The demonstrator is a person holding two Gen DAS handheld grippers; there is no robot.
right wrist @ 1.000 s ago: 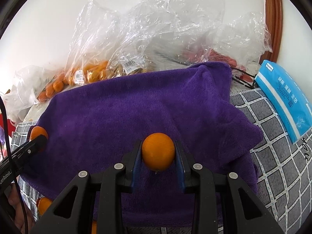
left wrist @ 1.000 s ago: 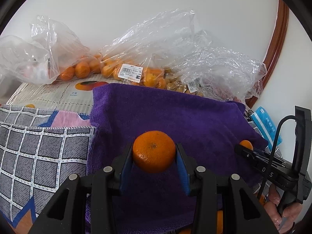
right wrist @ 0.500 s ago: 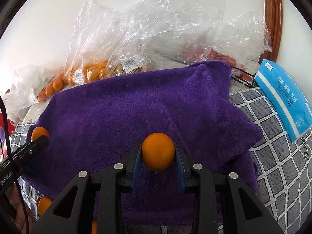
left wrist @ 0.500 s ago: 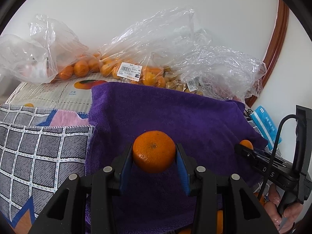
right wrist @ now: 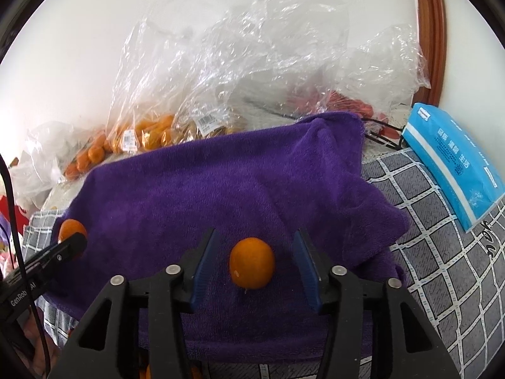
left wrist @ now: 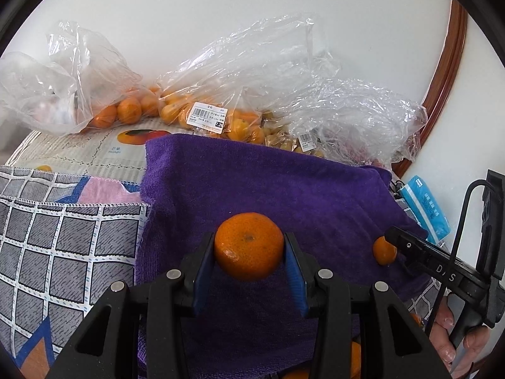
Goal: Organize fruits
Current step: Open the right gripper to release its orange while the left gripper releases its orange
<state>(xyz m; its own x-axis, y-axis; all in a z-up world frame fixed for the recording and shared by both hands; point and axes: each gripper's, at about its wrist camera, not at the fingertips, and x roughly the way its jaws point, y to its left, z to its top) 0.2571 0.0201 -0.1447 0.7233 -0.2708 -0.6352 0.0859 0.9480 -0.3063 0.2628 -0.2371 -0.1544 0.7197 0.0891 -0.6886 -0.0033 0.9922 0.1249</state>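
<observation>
My left gripper [left wrist: 249, 259] is shut on a tangerine [left wrist: 248, 246], held just above the purple towel [left wrist: 284, 189]. In the right wrist view a smaller orange [right wrist: 252, 262] rests on the same purple towel [right wrist: 221, 189] between the blue pads of my right gripper [right wrist: 254, 263], whose jaws are opening; gaps show on both sides of the fruit. That small orange [left wrist: 384, 250] also appears beside the right gripper's tip in the left wrist view. The left-held tangerine [right wrist: 72, 230] peeks out at the left edge.
Clear plastic bags of oranges [left wrist: 202, 113] and other fruit [right wrist: 331, 101] lie along the wall behind the towel. A blue tissue pack [right wrist: 454, 164] sits on the grey checked cloth [right wrist: 442, 252] at right. More oranges [left wrist: 355, 355] lie below the towel's near edge.
The right gripper's jaws have spread apart and let go of the small orange, which now lies on the towel. The left gripper still holds its tangerine in place.
</observation>
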